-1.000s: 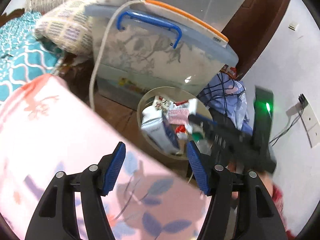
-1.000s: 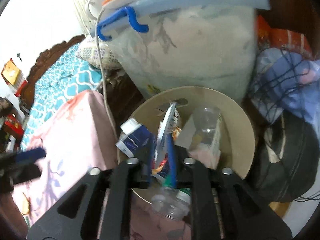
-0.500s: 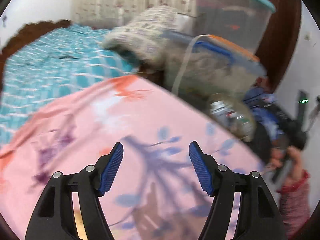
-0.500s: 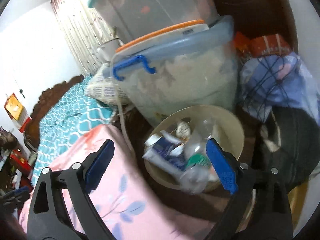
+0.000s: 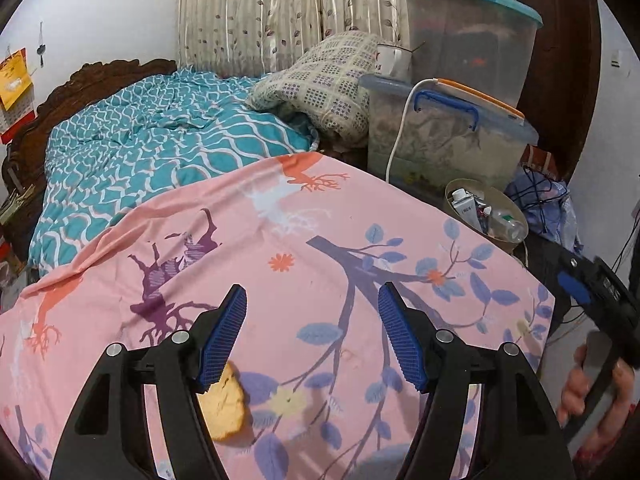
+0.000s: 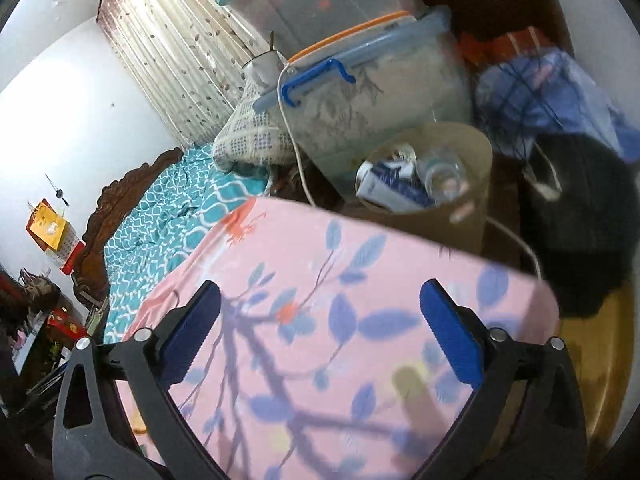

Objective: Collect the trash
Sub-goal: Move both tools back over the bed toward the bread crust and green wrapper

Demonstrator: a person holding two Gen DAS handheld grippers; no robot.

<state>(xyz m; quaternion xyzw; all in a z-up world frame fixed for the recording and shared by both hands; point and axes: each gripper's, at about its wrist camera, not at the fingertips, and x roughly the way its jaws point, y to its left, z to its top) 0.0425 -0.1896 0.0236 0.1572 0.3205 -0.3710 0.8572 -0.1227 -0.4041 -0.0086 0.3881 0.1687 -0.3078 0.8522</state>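
A tan round bin (image 5: 507,208) (image 6: 476,208) stands beside the bed's far right corner and holds a blue-white carton (image 6: 394,190), a clear bottle (image 6: 442,176) and wrappers. A yellowish scrap (image 5: 226,406) lies on the pink flowered sheet (image 5: 280,248), just below my left gripper's left finger. My left gripper (image 5: 312,338) is open and empty above the sheet. My right gripper (image 6: 320,332) is open wide and empty over the sheet's corner; it also shows in the left wrist view (image 5: 592,292), held by a hand.
Stacked clear storage boxes (image 5: 448,144) stand behind the bin, with a white cable (image 5: 400,136) hanging down. A teal quilt (image 5: 152,148) and patterned pillow (image 5: 324,84) lie at the bed's far end. Blue clothes (image 6: 548,96) and a black bag (image 6: 580,216) sit right of the bin.
The right gripper let a wrapper go into the bin, opened and pulled back. The left gripper swung away from the bin to over the sheet, where the yellowish scrap now shows.
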